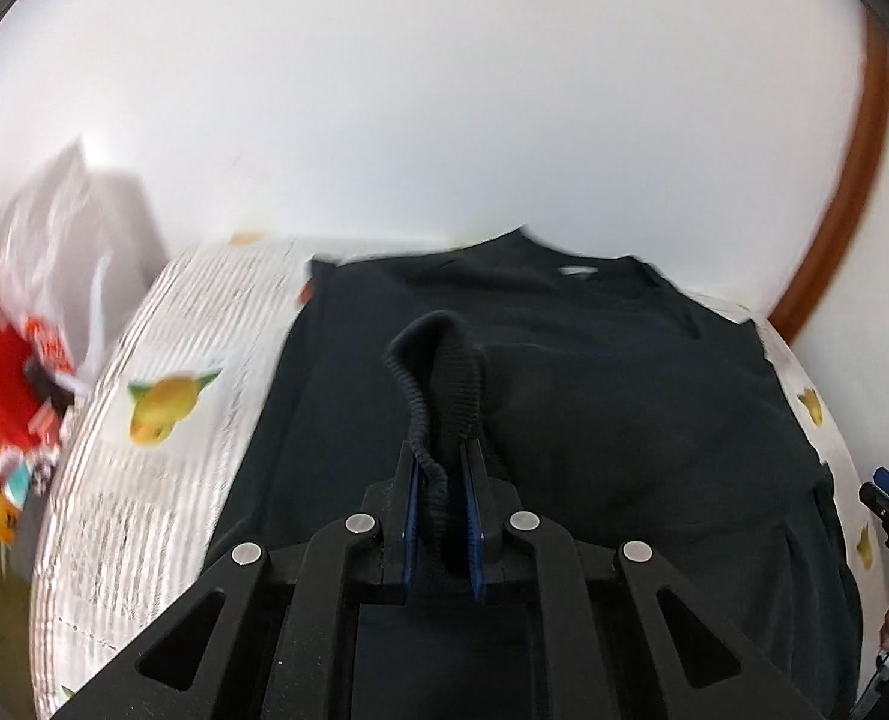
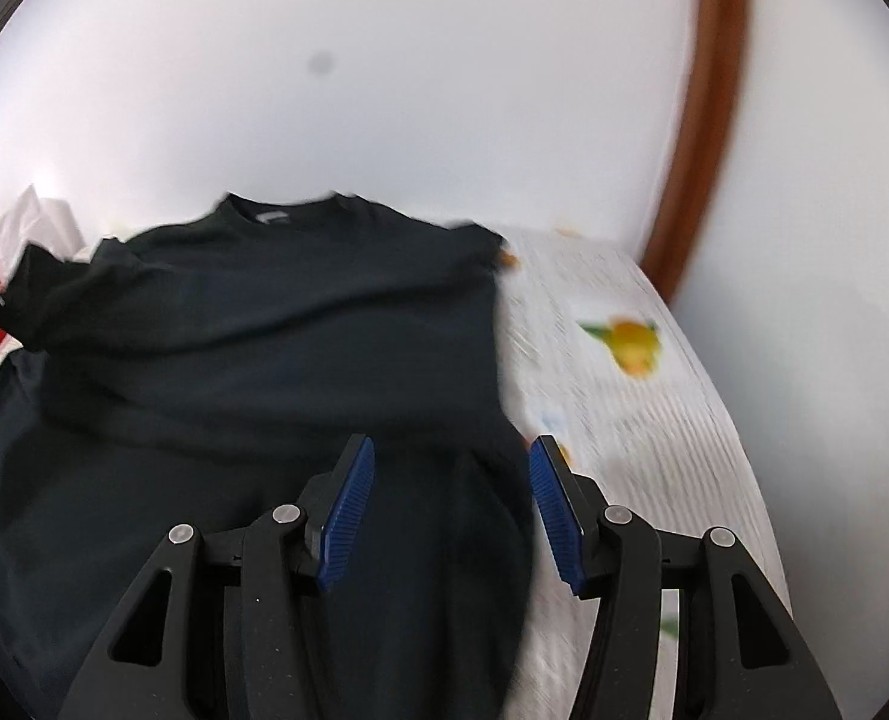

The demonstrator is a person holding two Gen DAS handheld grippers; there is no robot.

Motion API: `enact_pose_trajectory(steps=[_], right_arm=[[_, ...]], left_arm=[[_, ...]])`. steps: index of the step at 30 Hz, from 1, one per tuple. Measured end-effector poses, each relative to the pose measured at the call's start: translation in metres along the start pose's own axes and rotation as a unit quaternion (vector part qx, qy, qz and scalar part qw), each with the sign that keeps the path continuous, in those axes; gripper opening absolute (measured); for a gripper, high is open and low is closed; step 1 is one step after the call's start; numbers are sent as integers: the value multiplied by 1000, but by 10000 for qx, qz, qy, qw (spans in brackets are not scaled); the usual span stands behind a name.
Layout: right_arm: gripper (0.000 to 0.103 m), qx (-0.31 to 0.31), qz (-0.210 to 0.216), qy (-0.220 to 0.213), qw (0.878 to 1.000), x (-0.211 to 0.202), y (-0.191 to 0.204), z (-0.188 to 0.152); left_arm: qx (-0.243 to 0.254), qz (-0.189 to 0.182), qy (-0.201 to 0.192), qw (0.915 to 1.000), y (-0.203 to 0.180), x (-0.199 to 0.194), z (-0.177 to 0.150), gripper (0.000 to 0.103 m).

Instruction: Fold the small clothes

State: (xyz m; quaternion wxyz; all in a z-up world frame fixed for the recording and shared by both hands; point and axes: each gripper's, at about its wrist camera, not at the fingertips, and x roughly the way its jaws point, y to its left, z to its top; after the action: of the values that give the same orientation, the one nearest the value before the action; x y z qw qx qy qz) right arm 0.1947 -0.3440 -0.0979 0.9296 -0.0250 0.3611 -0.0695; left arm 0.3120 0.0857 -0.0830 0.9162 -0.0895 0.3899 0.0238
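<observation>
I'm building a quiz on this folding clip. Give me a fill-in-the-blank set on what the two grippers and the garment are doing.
1. The left gripper is shut on the sweater's ribbed ____.
2. The right gripper has its jaws ____, gripping nothing.
3. The black sweater lies on a cloth printed with yellow ____.
4. The pads on the right gripper's fingers are ____ in colour.

Missing words: cuff; open; fruit; blue

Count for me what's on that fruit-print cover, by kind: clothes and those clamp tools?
Black knit sweater: 1, spread flat on the white fruit-print cover.
Black grippers with blue pads: 2. The left gripper pinches the sweater's ribbed edge; the right gripper hangs open.
Total: 3.
</observation>
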Motion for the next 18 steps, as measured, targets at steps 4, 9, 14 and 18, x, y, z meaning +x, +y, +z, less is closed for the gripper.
enact_pose_trajectory(steps=[4,9,14,18], right_arm=[[54,78,-47,213,9997,40,13,9],[58,370,-339,657,9966,80,2,4],[62,655,-245,690,9952,74,-10,-1],[62,689,-146,585,9958,48,-10,-9]], left_arm=[[-279,12,444,9986,29,26,-15,13],[-371,312,519,9975,43,27,-24,13],[-367,220,443,9981,55,14,-29,13],[-138,318,244,9991,48,-6,-34,13]])
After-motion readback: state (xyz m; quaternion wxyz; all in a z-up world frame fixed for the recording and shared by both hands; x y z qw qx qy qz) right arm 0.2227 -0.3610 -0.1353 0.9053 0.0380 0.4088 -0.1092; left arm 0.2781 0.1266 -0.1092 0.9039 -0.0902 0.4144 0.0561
